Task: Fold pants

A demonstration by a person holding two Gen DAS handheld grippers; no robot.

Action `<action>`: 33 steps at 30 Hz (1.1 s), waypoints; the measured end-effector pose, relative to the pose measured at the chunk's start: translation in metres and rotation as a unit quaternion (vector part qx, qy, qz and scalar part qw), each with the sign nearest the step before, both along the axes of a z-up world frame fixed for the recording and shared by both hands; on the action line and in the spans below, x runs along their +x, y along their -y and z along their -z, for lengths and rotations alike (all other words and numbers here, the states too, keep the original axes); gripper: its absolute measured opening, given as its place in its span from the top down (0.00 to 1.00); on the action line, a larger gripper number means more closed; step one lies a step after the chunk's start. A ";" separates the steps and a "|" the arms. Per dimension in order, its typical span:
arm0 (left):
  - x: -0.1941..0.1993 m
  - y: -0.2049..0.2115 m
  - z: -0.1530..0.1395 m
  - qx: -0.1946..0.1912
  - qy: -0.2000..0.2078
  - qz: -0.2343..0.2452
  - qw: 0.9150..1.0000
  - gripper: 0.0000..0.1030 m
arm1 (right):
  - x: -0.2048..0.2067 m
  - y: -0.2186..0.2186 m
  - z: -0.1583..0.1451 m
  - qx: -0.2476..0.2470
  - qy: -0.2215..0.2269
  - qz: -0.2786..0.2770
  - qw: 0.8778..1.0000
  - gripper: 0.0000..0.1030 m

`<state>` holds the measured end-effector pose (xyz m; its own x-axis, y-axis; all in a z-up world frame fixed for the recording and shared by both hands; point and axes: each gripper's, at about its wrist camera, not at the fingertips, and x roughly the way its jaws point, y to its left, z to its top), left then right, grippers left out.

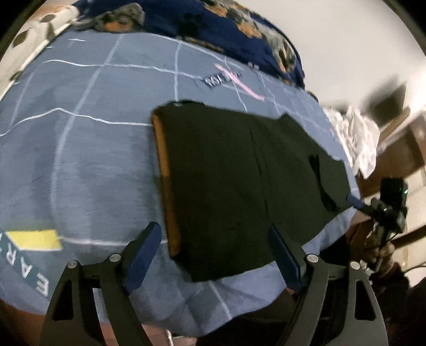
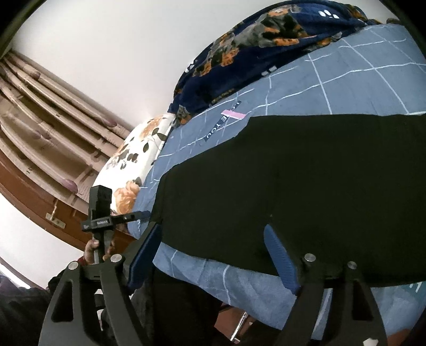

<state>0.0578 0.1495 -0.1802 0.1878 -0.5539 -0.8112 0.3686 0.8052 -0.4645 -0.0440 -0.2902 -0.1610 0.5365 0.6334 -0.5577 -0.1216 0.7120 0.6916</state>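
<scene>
Left wrist view: you are holding the left gripper [image 1: 215, 252] low over the near edge of the bed, its blue pads spread wide with nothing between them. Just beyond them the black pants [image 1: 239, 173] are lying flat on the blue checked bedsheet [image 1: 80, 133], already looking folded into a broad panel, with an orange-brown lining edge showing along their left side. At the far right corner of the pants, the right gripper [image 1: 354, 201] is reaching toward the cloth edge; whether it is touching is unclear from here.

In the right wrist view, the right gripper [image 2: 213, 250] is also gaping open and empty, with the near edge of the pants [image 2: 306, 199] sitting between its pads.

The cloth is probably going to behave soft, light and limp, sagging wherever unsupported, so you should be taking both near corners at the hem, pinching all layers together. Farther off, a navy patterned blanket [image 1: 186, 18] is bunching along the far side, and a floral pillow [image 2: 127, 170] is lying beside it.
</scene>
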 end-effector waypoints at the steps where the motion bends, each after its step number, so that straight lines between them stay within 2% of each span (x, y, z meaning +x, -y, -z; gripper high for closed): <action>1: 0.003 0.004 0.005 -0.002 -0.010 0.006 1.000 0.21 | 0.000 -0.001 0.001 0.001 -0.002 0.000 1.000 0.24; 3: 0.009 0.012 0.014 0.001 -0.029 0.012 1.000 0.22 | 0.000 -0.003 0.003 0.001 -0.007 0.000 1.000 0.22; 8: 0.024 0.019 0.012 -0.011 -0.029 0.021 0.999 0.22 | -0.001 -0.006 0.005 0.002 -0.010 0.001 1.000 0.17; 9: 0.025 0.019 0.012 -0.010 -0.024 0.022 0.999 0.24 | 0.000 -0.007 0.006 0.004 -0.013 0.002 1.000 0.17; 11: 0.025 0.026 0.011 0.008 -0.002 0.027 1.000 0.42 | 0.000 -0.007 0.009 0.009 -0.018 0.004 1.000 0.17; 12: 0.025 0.029 0.011 0.026 0.013 0.027 0.999 0.56 | 0.000 -0.008 0.010 0.011 -0.020 0.006 1.000 0.17; 16: 0.025 0.022 0.014 0.019 0.018 0.019 0.999 0.58 | 0.001 -0.009 0.012 0.012 -0.024 0.006 1.000 0.17; 21: 0.032 0.017 0.017 -0.003 -0.007 0.017 1.000 0.57 | 0.000 -0.008 0.013 0.018 -0.026 0.009 0.999 0.17; 23: 0.033 0.017 0.017 -0.008 -0.011 0.027 1.000 0.51 | 0.001 -0.007 0.014 0.019 -0.028 0.010 0.999 0.16; 25: 0.036 0.020 0.016 -0.026 -0.023 0.037 0.999 0.39 | 0.001 -0.006 0.015 0.021 -0.031 0.012 0.999 0.15; 29: 0.040 0.028 0.015 -0.017 -0.014 0.037 0.999 0.37 | 0.000 -0.004 0.018 0.028 -0.035 0.017 0.999 0.15; 30: 0.040 0.030 0.014 -0.010 -0.012 0.035 0.999 0.41 | -0.001 -0.004 0.018 0.029 -0.035 0.018 0.999 0.15; 31: 0.040 0.033 0.012 0.004 -0.008 0.031 0.999 0.51 | 0.000 -0.004 0.018 0.029 -0.034 0.017 0.999 0.15; 33: 0.037 0.034 0.008 0.012 -0.003 0.019 1.000 0.64 | -0.002 -0.006 0.018 0.028 -0.031 0.014 0.999 0.15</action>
